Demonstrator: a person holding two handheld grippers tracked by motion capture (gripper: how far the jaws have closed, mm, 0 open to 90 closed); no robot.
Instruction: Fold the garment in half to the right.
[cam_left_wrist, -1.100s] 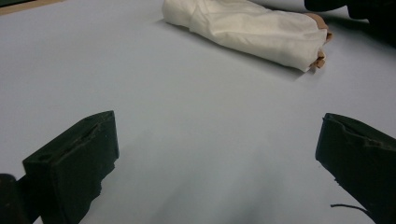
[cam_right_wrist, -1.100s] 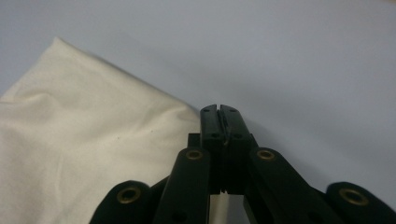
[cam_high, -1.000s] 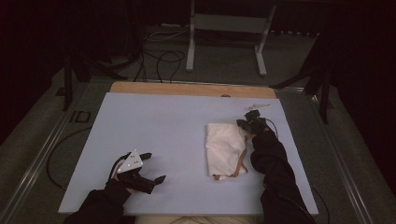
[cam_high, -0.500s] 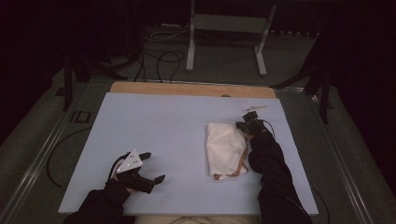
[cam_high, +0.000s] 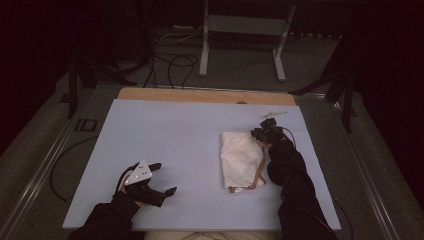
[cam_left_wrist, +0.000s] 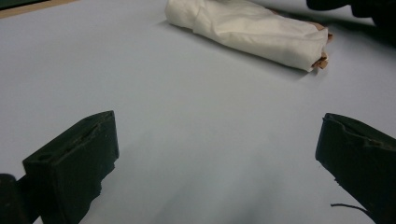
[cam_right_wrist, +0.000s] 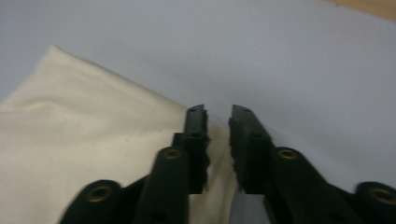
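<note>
While the left gripper (cam_high: 161, 178) rests apart on the surface (cam_high: 165, 135), right gripper (cam_right_wrist: 218, 140) fingers have just parted slightly over the folded cloth's (cam_high: 242, 160) far right corner. Cloth edge lies between them, unpinched; likely a release after folding.

Both forearms are covered by black sleeves (cam_high: 295, 185). The left gripper (cam_high: 160, 179) is black with a grey three-cornered plate (cam_high: 140, 173) on top, dotted with small dark holes, and blocky, rough-edged jaws. The right gripper (cam_right_wrist: 218, 140) has slim black jaws with toothed inner faces and brass-coloured screws (cam_right_wrist: 172, 153) along its arms. A thin black cable (cam_high: 287, 134) loops from it.
</note>
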